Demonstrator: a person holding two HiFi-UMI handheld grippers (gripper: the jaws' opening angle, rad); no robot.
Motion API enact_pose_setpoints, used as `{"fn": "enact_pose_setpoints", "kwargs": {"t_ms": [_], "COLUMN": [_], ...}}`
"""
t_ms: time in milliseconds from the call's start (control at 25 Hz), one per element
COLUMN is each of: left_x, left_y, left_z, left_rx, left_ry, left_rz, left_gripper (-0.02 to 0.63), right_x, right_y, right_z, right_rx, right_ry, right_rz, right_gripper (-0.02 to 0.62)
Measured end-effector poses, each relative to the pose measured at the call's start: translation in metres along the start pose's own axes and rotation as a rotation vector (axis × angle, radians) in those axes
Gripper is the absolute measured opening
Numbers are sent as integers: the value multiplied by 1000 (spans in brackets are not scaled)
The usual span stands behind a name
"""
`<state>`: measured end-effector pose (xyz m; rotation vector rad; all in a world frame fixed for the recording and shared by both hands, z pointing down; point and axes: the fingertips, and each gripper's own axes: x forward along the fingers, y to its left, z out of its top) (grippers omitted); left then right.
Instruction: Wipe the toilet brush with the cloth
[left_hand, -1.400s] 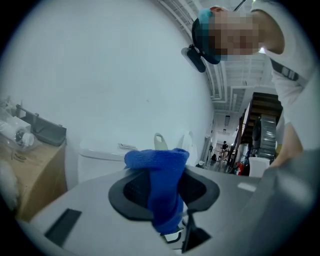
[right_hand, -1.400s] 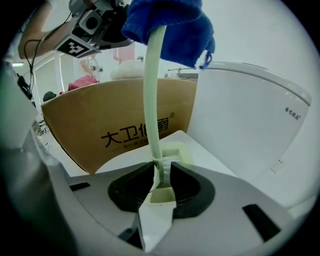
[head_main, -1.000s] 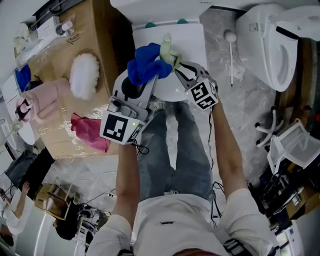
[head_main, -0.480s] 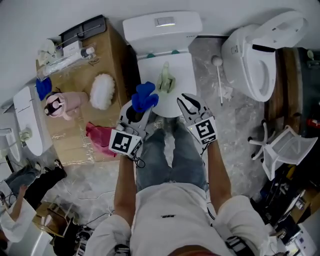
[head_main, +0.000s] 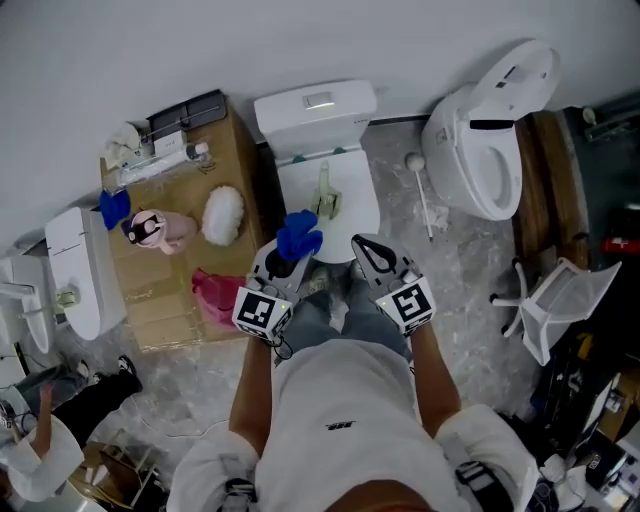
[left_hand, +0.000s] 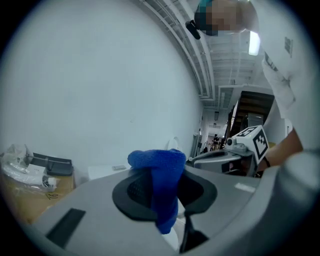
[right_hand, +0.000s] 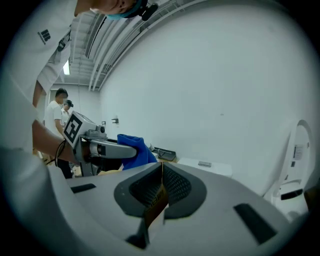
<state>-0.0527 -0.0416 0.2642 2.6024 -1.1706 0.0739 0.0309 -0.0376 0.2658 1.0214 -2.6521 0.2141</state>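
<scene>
While left tool (head_main: 288, 256) pinches the blue cloth (head_main: 299, 236) (soft, light) & right tool (head_main: 360, 246) is pressed together empty, brush (head_main: 325, 190) on toilet lid (head_main: 352, 205) looks stiff, so take it by handle.

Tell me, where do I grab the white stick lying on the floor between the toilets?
Probably take the white stick by its thin handle, near the end closest to you, from above, pinching across it: it lies flat, round head toward the wall.
</scene>
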Motion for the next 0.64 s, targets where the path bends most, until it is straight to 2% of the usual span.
{"fn": "enact_pose_setpoints", "kwargs": {"t_ms": [320, 640], "left_x": [-21, -29], "left_y": [-13, -25], "left_z": [24, 37], "left_rx": [49, 71], "left_ry": [5, -6], "left_rz": [-22, -12], "left_gripper": [98, 97], "right_x": [-18, -34], "right_y": [27, 42], "right_z": [39, 52], "right_rx": [-30, -53], "right_ry": [-33, -39], "right_rz": [-8, 5], "right_gripper": [-2, -3]}}
